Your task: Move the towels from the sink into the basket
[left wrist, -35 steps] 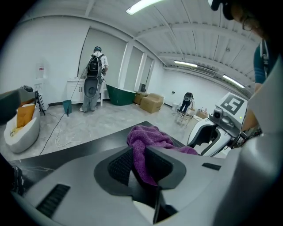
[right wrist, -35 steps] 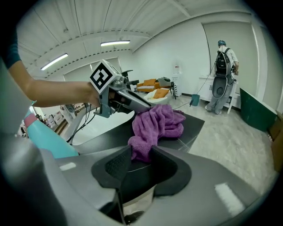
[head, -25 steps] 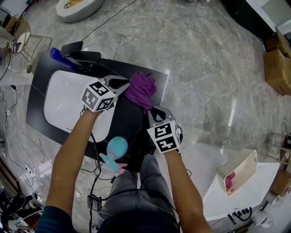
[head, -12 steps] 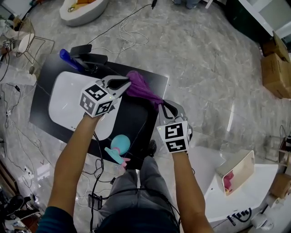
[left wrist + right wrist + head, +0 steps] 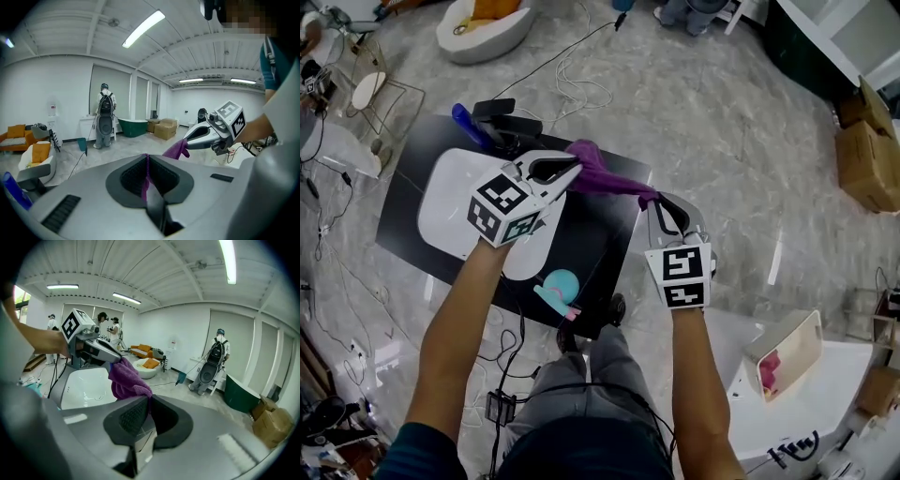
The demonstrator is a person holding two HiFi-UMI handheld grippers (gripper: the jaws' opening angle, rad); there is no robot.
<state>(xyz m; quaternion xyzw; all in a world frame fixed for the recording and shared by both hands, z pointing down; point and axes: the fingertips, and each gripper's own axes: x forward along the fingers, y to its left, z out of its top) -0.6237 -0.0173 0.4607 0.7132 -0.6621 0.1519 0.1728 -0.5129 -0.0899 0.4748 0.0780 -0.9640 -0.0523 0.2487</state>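
A purple towel (image 5: 605, 176) hangs stretched between my two grippers, above the black counter (image 5: 600, 234) to the right of the white sink (image 5: 450, 192). My left gripper (image 5: 575, 165) is shut on the towel's left end; a thin purple edge (image 5: 145, 176) shows between its jaws. My right gripper (image 5: 652, 202) is shut on the right end, and the bunched cloth (image 5: 126, 380) runs from its jaws toward the left gripper (image 5: 110, 357). The right gripper (image 5: 185, 143) shows in the left gripper view, pinching the towel (image 5: 176, 149). A white basket (image 5: 787, 352) with something pink inside stands at the lower right.
A black faucet (image 5: 511, 122) and a blue handle (image 5: 467, 120) stand at the sink's far edge. A teal and pink object (image 5: 558, 289) lies on the counter's near part. Cardboard boxes (image 5: 867, 141) sit at the right. Cables trail on the marble floor (image 5: 722, 112). People stand far off (image 5: 104, 117).
Both grippers have risen with the towel. It went from a bunched lump on the counter to a strip pulled out between them, as the right gripper drew away to the right.
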